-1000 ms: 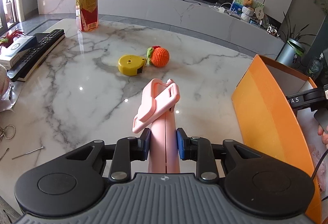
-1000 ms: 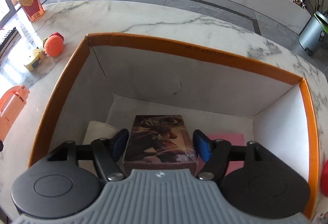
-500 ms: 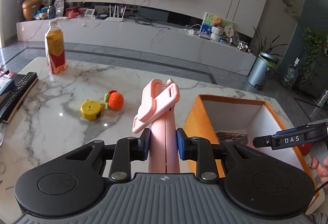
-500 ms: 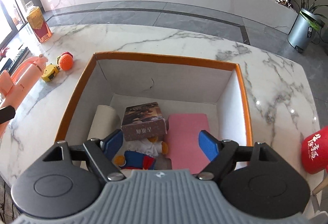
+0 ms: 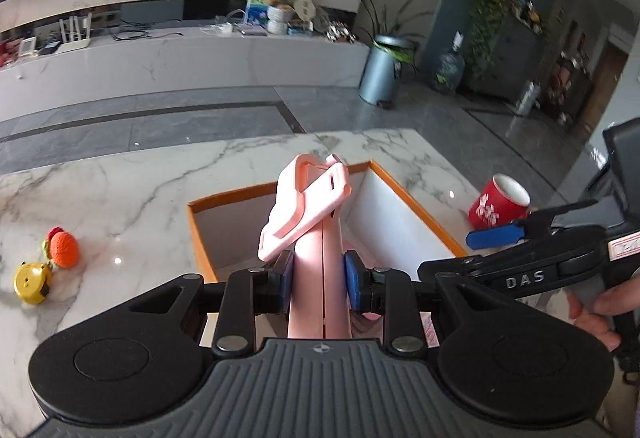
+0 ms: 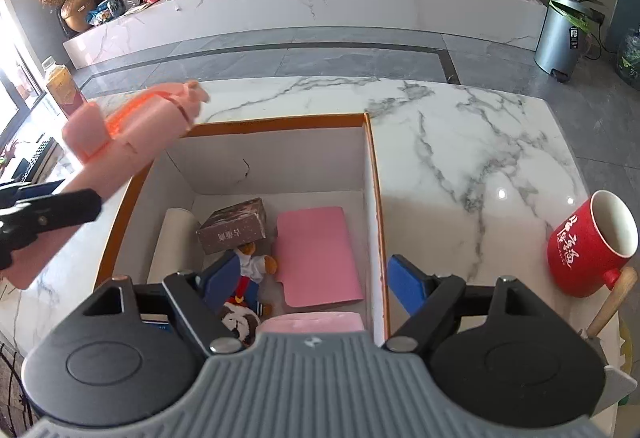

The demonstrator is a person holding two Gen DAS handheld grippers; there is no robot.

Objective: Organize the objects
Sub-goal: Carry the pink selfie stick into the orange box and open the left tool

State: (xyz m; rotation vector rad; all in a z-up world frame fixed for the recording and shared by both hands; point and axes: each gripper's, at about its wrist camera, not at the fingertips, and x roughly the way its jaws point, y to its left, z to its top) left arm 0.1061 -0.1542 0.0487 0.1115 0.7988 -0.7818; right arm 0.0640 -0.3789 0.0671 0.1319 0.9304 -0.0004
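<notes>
The table (image 6: 460, 141) is white marble with grey veins. The box (image 6: 280, 123) has an orange rim and white walls. Inside lie a pink sheet (image 6: 316, 254) and a brown carton (image 6: 234, 230). The mug (image 6: 588, 250) on the right is red with white characters. The clamped tool (image 5: 316, 230) is pale pink. On the left, the ball (image 5: 64, 249) is orange and the tape (image 5: 32, 282) is yellow.

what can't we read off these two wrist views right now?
- Pink foldable holder: lower end hidden behind the left gripper body, left wrist view; blurred in the right wrist view.
- Orange box: near contents covered by the right gripper, right wrist view.
- Plush toy: partly behind a finger pad.
- Brown box print: too small.
</notes>
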